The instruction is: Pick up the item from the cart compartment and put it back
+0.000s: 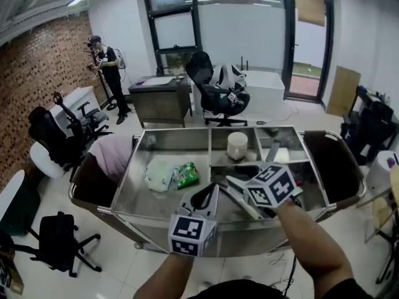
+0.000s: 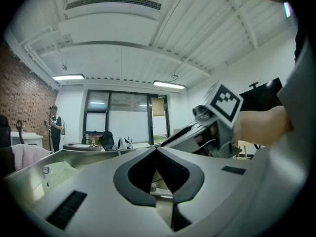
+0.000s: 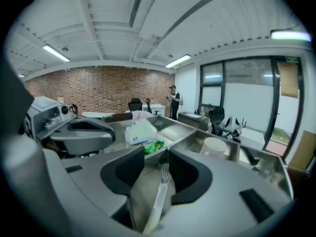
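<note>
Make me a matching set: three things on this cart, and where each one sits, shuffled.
Things:
1. white cup
2. green packet
3. white utensil

Places:
A. big left compartment
B. between the open jaws of the right gripper
C. middle back compartment

Pairs: 1-C, 2-A, 3-B.

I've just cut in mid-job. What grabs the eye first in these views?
The right gripper hangs over the steel cart's middle front compartment. Its fingers are apart and a slim white utensil lies between them, not gripped. A white bag and a green packet sit in the big left compartment, and a white cup stands in the middle back one.
</note>
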{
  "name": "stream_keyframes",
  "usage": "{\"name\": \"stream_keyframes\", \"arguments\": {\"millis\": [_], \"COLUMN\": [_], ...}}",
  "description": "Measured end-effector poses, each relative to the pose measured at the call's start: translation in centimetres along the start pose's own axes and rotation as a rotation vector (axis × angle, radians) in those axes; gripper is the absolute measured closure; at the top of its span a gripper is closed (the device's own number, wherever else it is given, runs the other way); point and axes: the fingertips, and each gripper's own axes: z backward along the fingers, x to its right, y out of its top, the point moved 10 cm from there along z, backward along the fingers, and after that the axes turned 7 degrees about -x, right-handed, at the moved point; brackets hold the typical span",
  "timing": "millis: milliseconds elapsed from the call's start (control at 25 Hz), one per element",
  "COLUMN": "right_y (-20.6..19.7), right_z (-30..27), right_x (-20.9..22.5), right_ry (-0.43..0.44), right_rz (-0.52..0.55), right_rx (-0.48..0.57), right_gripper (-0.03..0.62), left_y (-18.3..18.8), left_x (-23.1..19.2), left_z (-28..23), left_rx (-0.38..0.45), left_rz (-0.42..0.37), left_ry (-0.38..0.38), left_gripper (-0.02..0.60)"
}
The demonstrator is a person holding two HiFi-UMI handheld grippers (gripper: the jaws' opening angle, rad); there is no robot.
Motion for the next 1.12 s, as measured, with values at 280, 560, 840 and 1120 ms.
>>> {"name": "stream_keyframes", "arguments": {"millis": [280, 560, 840, 1120], "right_y": [-1.3, -3.8, -5.0, -5.1], "right_z": [-7.5, -12.4, -13.8, -13.7], "right_x": [1.0, 1.7, 2.0, 2.1], "right_ry": [0.015, 0.019, 0.033, 0.04], "right_rz": [0.029, 0.003, -0.019, -0.052], "right_rx": [-0.279, -0.424, -0.486, -0.451], "right_gripper": [0.41, 0.41, 0.401, 0.421], "left_y": [0.5, -0.1, -0.3, -0.3], "left_x": [-0.7, -1.2, -1.5, -1.7], "left_z": [-0.9, -0.8, -0.9, -0.9], "left_rx": [-0.007, -0.017, -0.016, -0.019], "left_rz": [0.01, 0.025, 0.022, 0.018], "left_ry": [0.013, 0.02, 0.024, 0.024], "left_gripper": [0.581, 0.581, 0.581, 0.581]}}
